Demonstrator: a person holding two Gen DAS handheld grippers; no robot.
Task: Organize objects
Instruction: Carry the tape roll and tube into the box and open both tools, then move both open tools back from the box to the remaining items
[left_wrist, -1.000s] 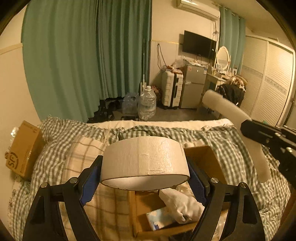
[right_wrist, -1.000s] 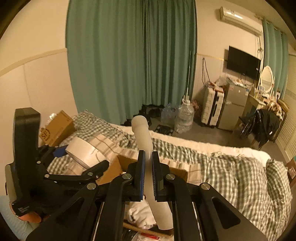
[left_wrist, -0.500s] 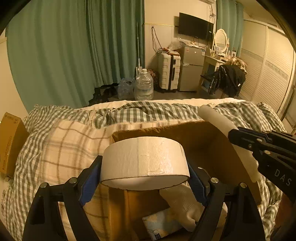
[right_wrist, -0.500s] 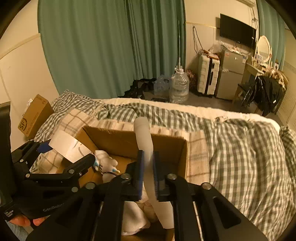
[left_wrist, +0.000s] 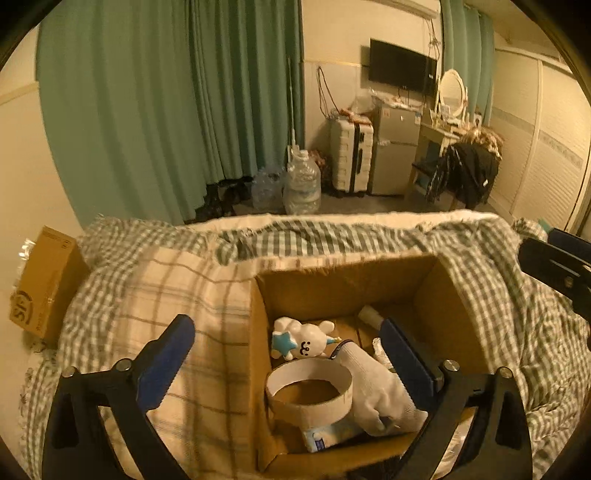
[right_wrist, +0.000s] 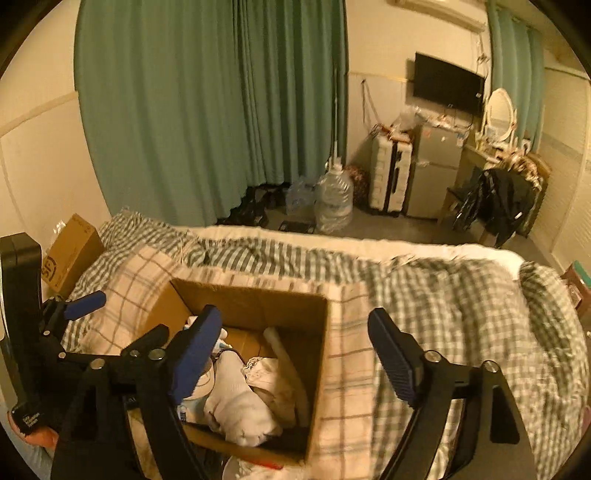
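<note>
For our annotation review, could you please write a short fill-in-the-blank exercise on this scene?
1. The tape roll lies inside the cardboard ____.
2. The left gripper and right gripper are both ____.
3. The box sits on a checked ____.
4. The star-holding plush toy is mainly ____.

Missing words: box; open; blanket; white

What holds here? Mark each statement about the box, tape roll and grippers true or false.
1. The tape roll lies inside the box. True.
2. The left gripper is shut on the roll. False: its jaws stand wide open and empty.
3. The white tube is in the box. True.
4. The right gripper grips the tube. False: it is open.
5. The box stands on the floor. False: it sits on the bed.
</note>
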